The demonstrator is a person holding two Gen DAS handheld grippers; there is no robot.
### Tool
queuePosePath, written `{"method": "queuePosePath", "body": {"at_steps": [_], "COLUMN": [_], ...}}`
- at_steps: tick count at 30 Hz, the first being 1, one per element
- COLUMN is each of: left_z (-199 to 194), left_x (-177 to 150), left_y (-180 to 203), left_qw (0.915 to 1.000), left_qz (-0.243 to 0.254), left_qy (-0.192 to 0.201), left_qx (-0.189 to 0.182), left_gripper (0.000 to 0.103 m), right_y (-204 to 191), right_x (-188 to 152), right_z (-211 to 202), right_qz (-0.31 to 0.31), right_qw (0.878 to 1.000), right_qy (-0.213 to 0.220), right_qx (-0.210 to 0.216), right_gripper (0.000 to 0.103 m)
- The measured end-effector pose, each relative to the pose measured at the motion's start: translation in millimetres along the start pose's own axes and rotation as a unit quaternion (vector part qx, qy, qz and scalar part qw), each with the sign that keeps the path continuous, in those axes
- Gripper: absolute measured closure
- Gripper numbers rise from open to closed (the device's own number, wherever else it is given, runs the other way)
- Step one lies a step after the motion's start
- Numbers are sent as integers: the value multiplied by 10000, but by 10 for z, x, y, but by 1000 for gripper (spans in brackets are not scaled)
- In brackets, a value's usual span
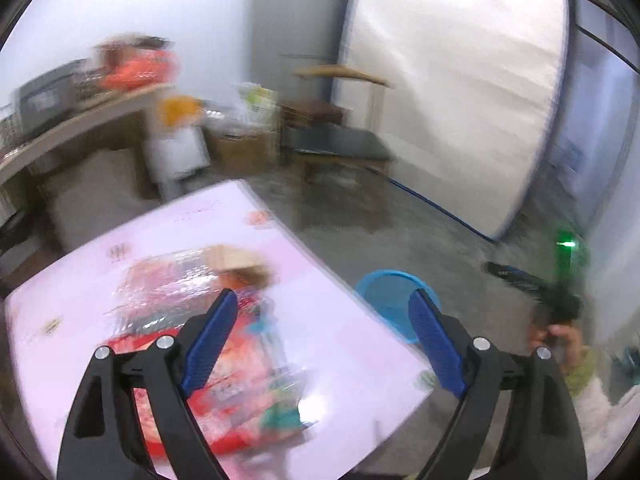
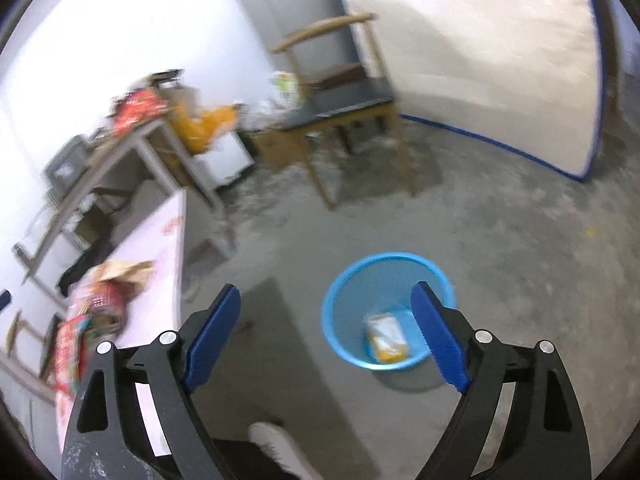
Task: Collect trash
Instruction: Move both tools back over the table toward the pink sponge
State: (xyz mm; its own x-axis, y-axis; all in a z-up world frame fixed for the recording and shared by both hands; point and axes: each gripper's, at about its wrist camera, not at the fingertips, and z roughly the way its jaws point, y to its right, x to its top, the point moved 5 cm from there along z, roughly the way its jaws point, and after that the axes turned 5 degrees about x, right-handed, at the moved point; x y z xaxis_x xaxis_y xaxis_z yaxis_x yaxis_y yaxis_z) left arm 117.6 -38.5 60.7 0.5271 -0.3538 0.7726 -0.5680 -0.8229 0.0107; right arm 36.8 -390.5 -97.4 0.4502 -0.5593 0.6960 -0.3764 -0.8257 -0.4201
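- Pale pink table top (image 1: 352, 344) fills the left wrist view, and the trash on it is a heap of red and clear crinkly wrappers (image 1: 208, 320) with a tan paper piece at its far end, lying near the middle of the top and running toward the near edge. Motion blur hides where one wrapper ends and the next begins.
- My left gripper (image 1: 320, 336) is spread wide and holds nothing. Its left finger (image 1: 210, 338) shows over the heap; its right finger shows out past the table's right edge, over the bin.
- For the step I judge to be in hand, a pick from the heap, I would swing left until both fingers straddle one wrapper, come down flat, and pinch a raised fold rather than scrape the top.
- The table's right edge (image 2: 178, 240) is a hard line with bare concrete floor (image 2: 500, 240) beyond it, so a carry from table to bin looks unobstructed.
- The blue bin (image 2: 348, 280) stands on that floor just off the table's right edge, upright, with one yellow and white packet (image 2: 386, 338) already at its bottom.
- My right gripper (image 2: 326, 334) hangs above the bin, spread wide and holding nothing; its right finger overlaps the rim in view.
- A wooden chair (image 2: 352, 116) and the cluttered desk (image 2: 132, 148) stand well back, clear of my path. A pale shoe (image 2: 280, 448) sits under the right gripper, so I would lift before swinging across.
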Motion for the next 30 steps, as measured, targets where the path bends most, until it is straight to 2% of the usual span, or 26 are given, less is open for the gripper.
{"method": "queuePosePath", "body": {"at_steps": [3,6,8,12,14,19,27,30], "left_z": [-339,-554,-560,-323,-204,90,395,505], "left_x": [-301,-637,-902,-1365,-1563,-1793,-1780,-1767], "left_y": [-487,-771,-863,-880,-866,-771,-779,-767], "left_qw": [9970,9922,9887,9807,9759,9721,9592,9572], "left_qz": [-486,-828,-1031,-1560,-1835,-1985,-1899,-1832], "left_qy": [105,91,-24,-350,-515,-799,-1077,-1225], "left_qx": [587,927,1089,1125,1059,961,1796,1874], "left_gripper": [17,12,12,12,12,12,12,11], "right_y": [-364,-759,-1063,-1636,-1829,-2159,-2240,-2264], "right_x": [-15,-122,-242,-513,-584,-718,-846,-865], "right_z": [45,111,204,384,396,390,406,405], "right_qz": [-266,-414,-507,-837,-959,-1251,-1299,-1315], "right_qw": [9982,9927,9852,9700,9643,9552,9532,9532], "right_qy": [-141,-362,-627,-1140,-1255,-1425,-1612,-1645], "right_qx": [524,1076,1512,1976,2125,2272,2205,2169], "right_gripper": [20,20,20,20,20,20,20,20]}}
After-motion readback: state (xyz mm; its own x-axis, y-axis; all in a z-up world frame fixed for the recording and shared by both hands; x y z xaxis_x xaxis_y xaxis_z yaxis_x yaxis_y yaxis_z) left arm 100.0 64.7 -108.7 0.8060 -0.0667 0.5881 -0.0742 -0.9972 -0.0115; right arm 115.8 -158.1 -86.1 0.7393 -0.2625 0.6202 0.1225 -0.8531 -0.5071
